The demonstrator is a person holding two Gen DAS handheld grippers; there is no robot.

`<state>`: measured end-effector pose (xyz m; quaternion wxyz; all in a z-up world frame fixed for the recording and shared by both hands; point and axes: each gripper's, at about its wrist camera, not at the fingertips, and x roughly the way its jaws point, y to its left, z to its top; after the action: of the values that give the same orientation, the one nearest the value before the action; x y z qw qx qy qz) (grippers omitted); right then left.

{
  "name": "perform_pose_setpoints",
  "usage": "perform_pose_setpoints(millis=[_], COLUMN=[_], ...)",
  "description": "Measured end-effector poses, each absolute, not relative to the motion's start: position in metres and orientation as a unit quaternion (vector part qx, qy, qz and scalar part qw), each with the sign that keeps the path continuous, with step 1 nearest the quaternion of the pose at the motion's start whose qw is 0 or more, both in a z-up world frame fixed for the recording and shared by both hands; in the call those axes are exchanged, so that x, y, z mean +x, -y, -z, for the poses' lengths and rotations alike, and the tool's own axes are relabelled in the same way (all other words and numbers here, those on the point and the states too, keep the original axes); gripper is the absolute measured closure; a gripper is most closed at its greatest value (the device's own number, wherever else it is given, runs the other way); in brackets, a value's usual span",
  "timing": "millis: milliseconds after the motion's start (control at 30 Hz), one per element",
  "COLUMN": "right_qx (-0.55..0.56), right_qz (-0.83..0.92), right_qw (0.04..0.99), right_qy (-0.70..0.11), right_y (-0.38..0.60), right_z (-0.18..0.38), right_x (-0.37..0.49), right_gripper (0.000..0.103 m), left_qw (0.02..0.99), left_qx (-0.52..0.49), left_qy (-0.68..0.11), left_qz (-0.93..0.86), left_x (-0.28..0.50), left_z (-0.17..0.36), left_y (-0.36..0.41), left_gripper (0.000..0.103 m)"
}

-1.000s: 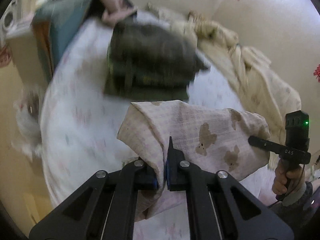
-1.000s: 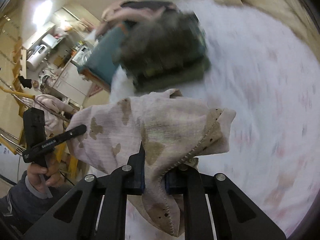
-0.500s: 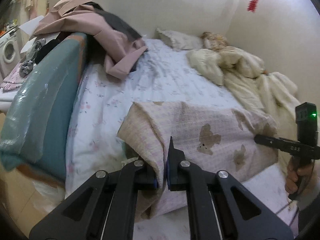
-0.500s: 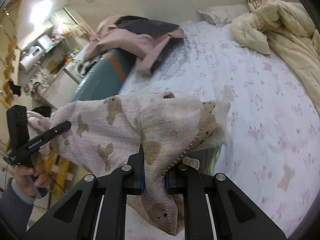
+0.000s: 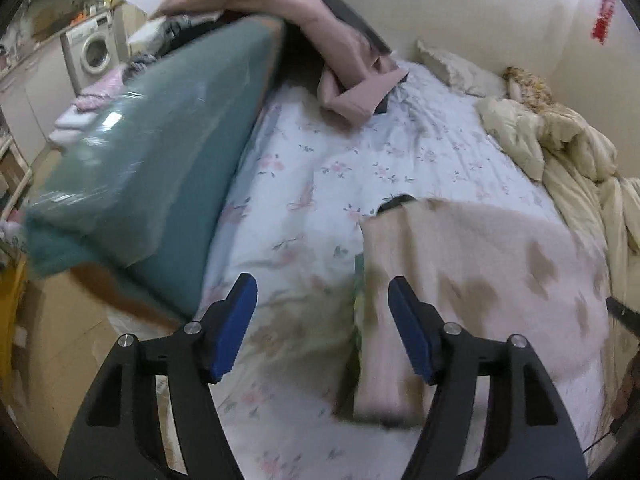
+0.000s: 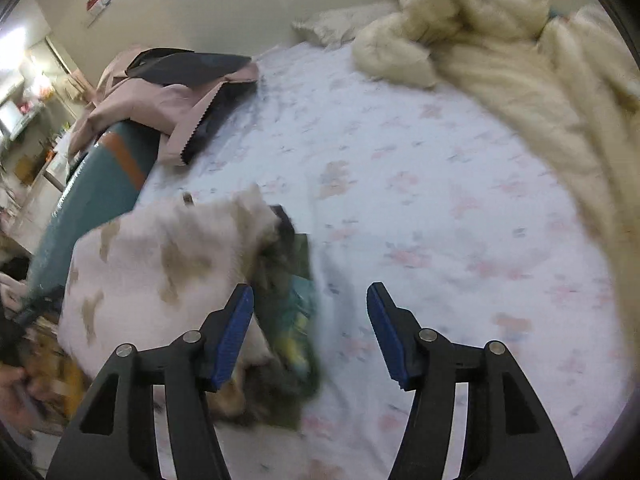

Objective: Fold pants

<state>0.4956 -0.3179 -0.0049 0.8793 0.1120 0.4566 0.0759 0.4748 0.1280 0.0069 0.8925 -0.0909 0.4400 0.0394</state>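
The pale pink pants with brown bear prints [image 5: 480, 280] lie folded on top of a pile of dark folded clothes [image 6: 292, 312] on the flowered bed sheet [image 5: 320, 168]. My left gripper [image 5: 322, 320] is open and empty, just left of the pants' edge. In the right wrist view the pants [image 6: 160, 272] sit low and left, blurred. My right gripper [image 6: 310, 332] is open and empty, just right of the pile.
A teal plastic-wrapped mattress [image 5: 152, 168] leans along the bed's left side with a pink and black jacket [image 5: 320, 40] draped over it. A cream duvet [image 6: 520, 80] is bunched along the right. A pillow [image 5: 456, 68] lies at the head. A washing machine [image 5: 94, 50] stands far left.
Both grippers have opened and let go of the bear-print pants, which have dropped onto the dark folded pile. Both grippers have pulled apart to either side of them.
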Motion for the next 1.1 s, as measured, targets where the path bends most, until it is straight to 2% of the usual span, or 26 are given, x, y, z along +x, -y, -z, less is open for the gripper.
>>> perform_pose_setpoints(millis=[167, 200, 267, 500, 567, 633, 800, 833, 867, 933, 1100], right_qx=[0.103, 0.097, 0.075, 0.057, 0.06, 0.059, 0.063, 0.057, 0.053, 0.047, 0.043], right_qz=[-0.102, -0.106, -0.114, -0.142, -0.139, -0.133, -0.118, -0.116, -0.114, -0.105, -0.09], right_qw=[0.9, 0.905, 0.918, 0.924, 0.928, 0.931, 0.942, 0.944, 0.947, 0.95, 0.949], right_qy=[-0.41, -0.401, -0.373, -0.351, -0.341, -0.334, -0.308, -0.303, -0.297, -0.291, -0.298], right_y=[0.304, 0.297, 0.279, 0.242, 0.238, 0.234, 0.225, 0.223, 0.221, 0.22, 0.22], right_z=[-0.03, -0.035, -0.047, -0.045, -0.039, -0.032, -0.016, -0.015, -0.014, -0.009, 0.002], right_x=[0.4, 0.381, 0.325, 0.185, 0.152, 0.13, 0.099, 0.097, 0.094, 0.092, 0.102], right_gripper=[0.041, 0.038, 0.025, 0.022, 0.014, 0.01, 0.008, 0.007, 0.007, 0.002, 0.0], left_qw=[0.917, 0.92, 0.924, 0.924, 0.927, 0.941, 0.942, 0.947, 0.95, 0.956, 0.961], left_qx=[-0.077, -0.08, -0.084, -0.086, -0.096, -0.071, -0.034, -0.022, -0.015, -0.014, -0.003], left_qy=[-0.392, -0.385, -0.374, -0.373, -0.363, -0.331, -0.334, -0.322, -0.313, -0.294, -0.275], left_qz=[-0.017, -0.01, 0.003, 0.008, 0.008, -0.016, -0.003, -0.004, -0.003, 0.003, 0.0], left_x=[0.377, 0.354, 0.306, 0.172, 0.144, 0.114, 0.092, 0.089, 0.087, 0.085, 0.09], left_z=[-0.032, -0.035, -0.039, -0.034, -0.035, -0.035, -0.017, -0.017, -0.017, -0.021, -0.022], left_y=[-0.112, -0.106, -0.094, -0.055, -0.048, -0.038, -0.015, -0.01, -0.007, -0.003, 0.002], left_gripper=[0.038, 0.038, 0.038, 0.036, 0.033, 0.031, 0.027, 0.021, 0.009, 0.0, 0.0])
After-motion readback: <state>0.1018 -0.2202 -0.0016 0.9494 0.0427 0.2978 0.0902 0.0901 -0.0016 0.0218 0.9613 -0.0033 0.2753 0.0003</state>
